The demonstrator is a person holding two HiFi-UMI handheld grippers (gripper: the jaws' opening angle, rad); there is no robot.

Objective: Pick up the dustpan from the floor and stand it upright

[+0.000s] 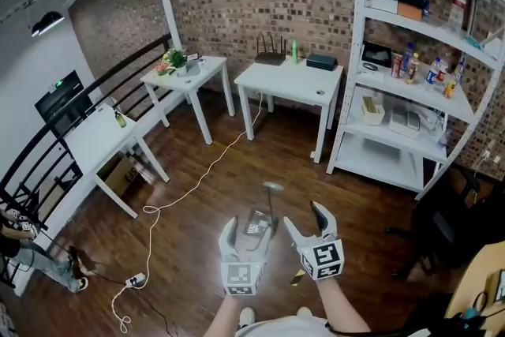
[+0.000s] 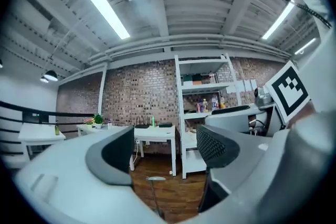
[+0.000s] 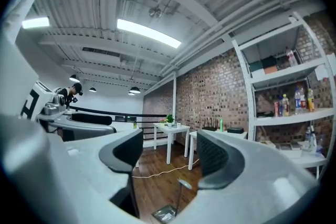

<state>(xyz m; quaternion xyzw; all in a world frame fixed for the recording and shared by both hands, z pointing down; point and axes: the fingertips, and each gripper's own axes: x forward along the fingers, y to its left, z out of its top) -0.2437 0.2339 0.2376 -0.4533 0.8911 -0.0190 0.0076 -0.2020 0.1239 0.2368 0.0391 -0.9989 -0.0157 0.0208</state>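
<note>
On the wooden floor (image 1: 197, 193), just beyond both grippers: dustpan (image 1: 258, 223) upright, handle skyward, apparently standing unaided. Left gripper (image 2: 163, 147) and right gripper (image 3: 168, 157) level, jaws parted and empty, clear of the handle, presumably to avoid toppling it

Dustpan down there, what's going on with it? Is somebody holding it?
No one is holding it right now. The dustpan is standing up by itself on the wooden floor, with its long handle pointing up. A person has a gripper in each hand, held just above and on either side of it. The left gripper and the right gripper are both open, with nothing between their jaws, and neither touches the dustpan. It looks like the standing-up job is done.
</note>
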